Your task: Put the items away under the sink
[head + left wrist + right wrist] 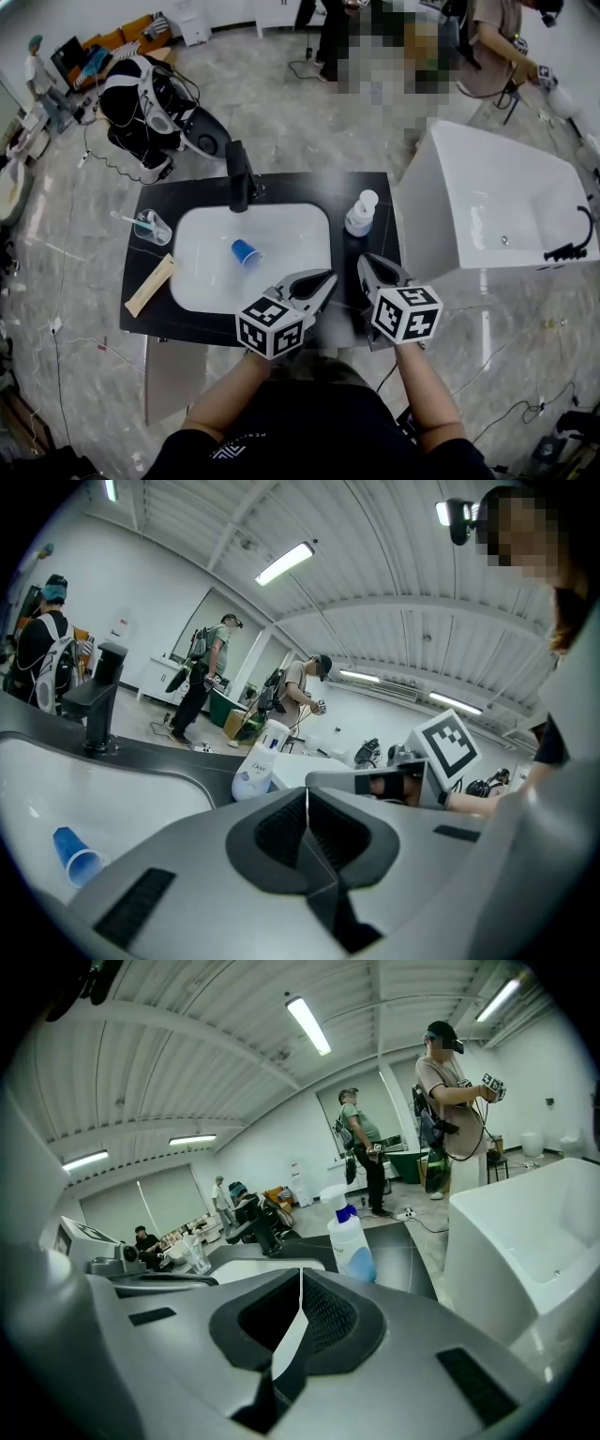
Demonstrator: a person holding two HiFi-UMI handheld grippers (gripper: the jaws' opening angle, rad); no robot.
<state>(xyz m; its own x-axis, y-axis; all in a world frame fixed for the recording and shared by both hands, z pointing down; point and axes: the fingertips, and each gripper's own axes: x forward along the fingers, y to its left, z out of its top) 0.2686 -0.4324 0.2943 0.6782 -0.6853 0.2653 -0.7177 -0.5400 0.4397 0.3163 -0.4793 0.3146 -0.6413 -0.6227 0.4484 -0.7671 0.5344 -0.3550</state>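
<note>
A blue cup lies on its side in the white sink basin of a black counter. A white pump bottle stands on the counter right of the basin. On the left are a clear glass with a toothbrush and a long beige box. My left gripper and right gripper hover side by side over the counter's front edge, both shut and empty. The left gripper view shows the bottle and cup. The right gripper view shows the bottle ahead.
A black faucet stands behind the basin. A white bathtub sits close to the counter's right side. Black and white equipment and cables lie on the floor at the far left. Several people stand at the back.
</note>
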